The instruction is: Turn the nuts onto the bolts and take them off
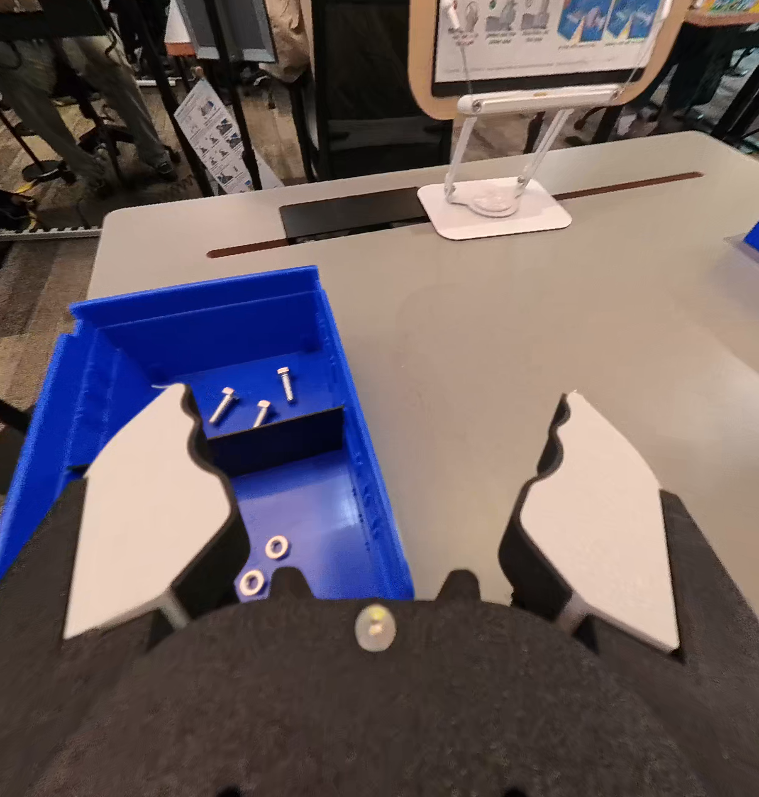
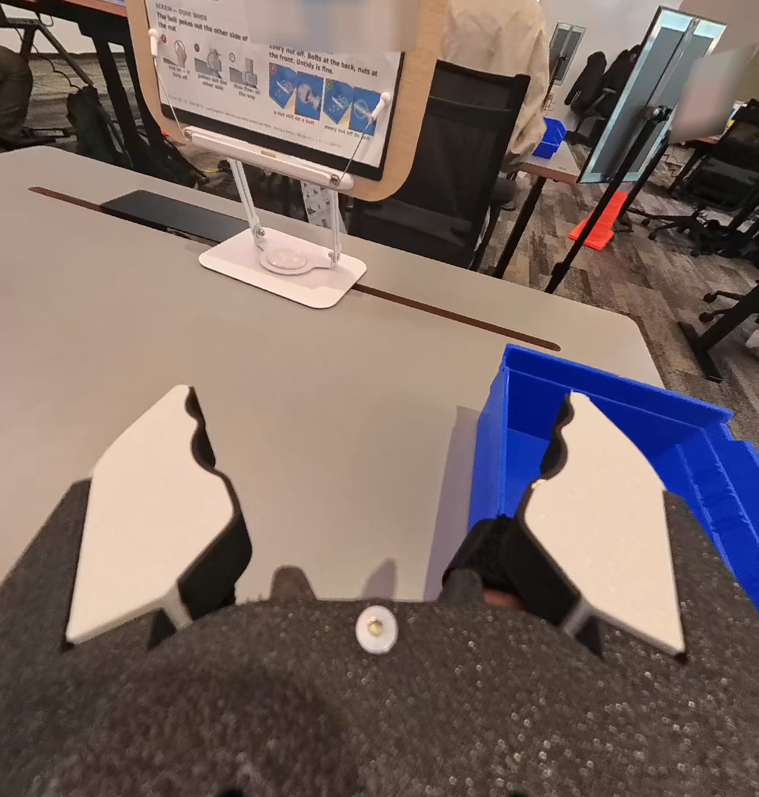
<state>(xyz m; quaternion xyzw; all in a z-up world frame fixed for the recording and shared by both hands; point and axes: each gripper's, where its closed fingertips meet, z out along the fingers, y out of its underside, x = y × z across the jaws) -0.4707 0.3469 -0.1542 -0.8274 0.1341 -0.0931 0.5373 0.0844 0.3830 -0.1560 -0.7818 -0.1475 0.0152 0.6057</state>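
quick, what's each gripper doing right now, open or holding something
Left gripper: open, empty, over the blue bin.
Right gripper: open, empty, above the table.

Three short silver hex-head metal bolts [image 1: 261, 402] lie loose and apart on the floor of the far compartment of a blue plastic bin [image 1: 356, 435], each flat with its head toward the far wall. Two small silver metal nuts [image 1: 263, 565] lie flat in the near compartment, close together, on the near side of a dark divider [image 1: 278, 440]. The bin sits on the grey counter [image 1: 476, 345].
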